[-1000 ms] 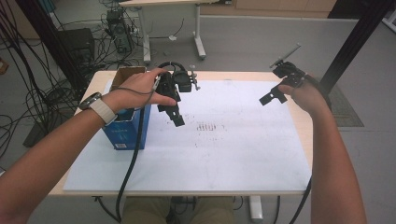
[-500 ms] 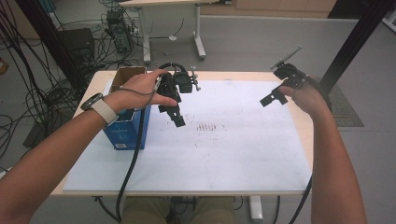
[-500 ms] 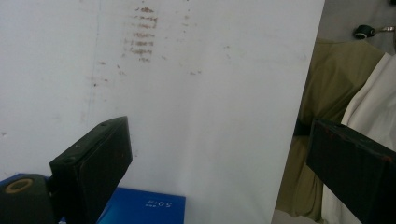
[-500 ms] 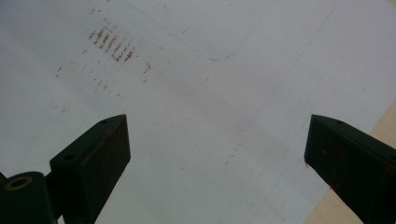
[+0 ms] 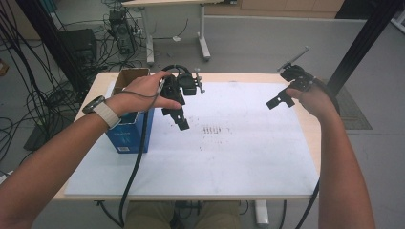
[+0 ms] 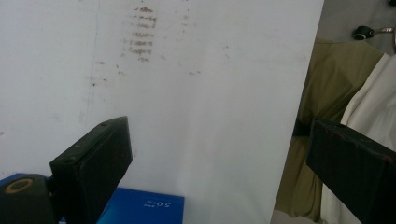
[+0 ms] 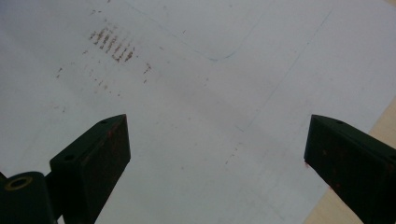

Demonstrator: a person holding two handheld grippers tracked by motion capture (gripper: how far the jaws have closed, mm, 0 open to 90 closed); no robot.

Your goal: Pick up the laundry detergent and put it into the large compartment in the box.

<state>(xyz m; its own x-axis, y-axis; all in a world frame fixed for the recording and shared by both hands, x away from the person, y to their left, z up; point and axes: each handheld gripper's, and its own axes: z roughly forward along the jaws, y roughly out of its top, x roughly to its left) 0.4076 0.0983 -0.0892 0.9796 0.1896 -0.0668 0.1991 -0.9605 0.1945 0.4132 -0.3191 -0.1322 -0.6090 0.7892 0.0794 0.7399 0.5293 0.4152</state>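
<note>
My left gripper [image 5: 177, 117] hangs above the white sheet [image 5: 229, 157] just right of a blue box [image 5: 131, 136], held from above by a hand with a watch. In the left gripper view its jaws stand wide apart with nothing between them [image 6: 217, 172], and the box's blue top [image 6: 144, 210] shows at the bottom. My right gripper [image 5: 282, 99] is held over the sheet's far right part, also open and empty [image 7: 217, 168]. Rows of brown smudges [image 5: 210, 130] mark the middle of the sheet.
The blue box is open-topped with a brown cardboard flap [image 5: 131, 76] at its far side. The wooden table edge [image 5: 313, 124] runs along the right of the sheet. Cables [image 5: 129, 191] trail off the front. Another table's legs [image 5: 203, 43] stand behind.
Both hands hold nearly still; the left gripper has shifted very slightly, and the right gripper stays in place.
</note>
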